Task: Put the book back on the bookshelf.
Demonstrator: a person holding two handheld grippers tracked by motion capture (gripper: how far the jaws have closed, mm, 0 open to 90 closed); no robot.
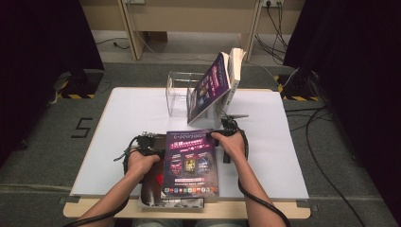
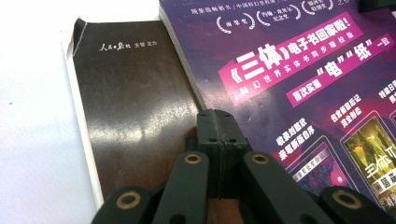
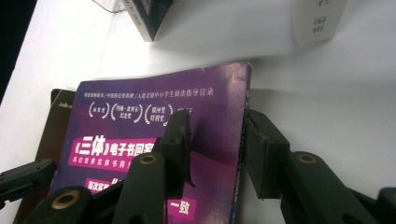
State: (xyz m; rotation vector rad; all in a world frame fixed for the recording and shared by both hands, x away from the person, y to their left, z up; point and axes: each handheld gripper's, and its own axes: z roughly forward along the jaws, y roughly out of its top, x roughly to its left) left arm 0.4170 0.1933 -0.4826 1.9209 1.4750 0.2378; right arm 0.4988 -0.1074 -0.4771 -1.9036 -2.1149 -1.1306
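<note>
Fingers of the right gripper stand half open astride the right edge of the purple book, one finger on the cover and the other beside the edge; I judge they do not press it yet. Left gripper is fully closed and empty, resting over the brown book that lies under the purple one at the near edge of the tabletop. Glossy and thin, this paperback will probably be light, bendy and a little slippery, so a hold near the spine corner seems best. More books lean on a clear stand behind; their lower parts are hidden.
</note>
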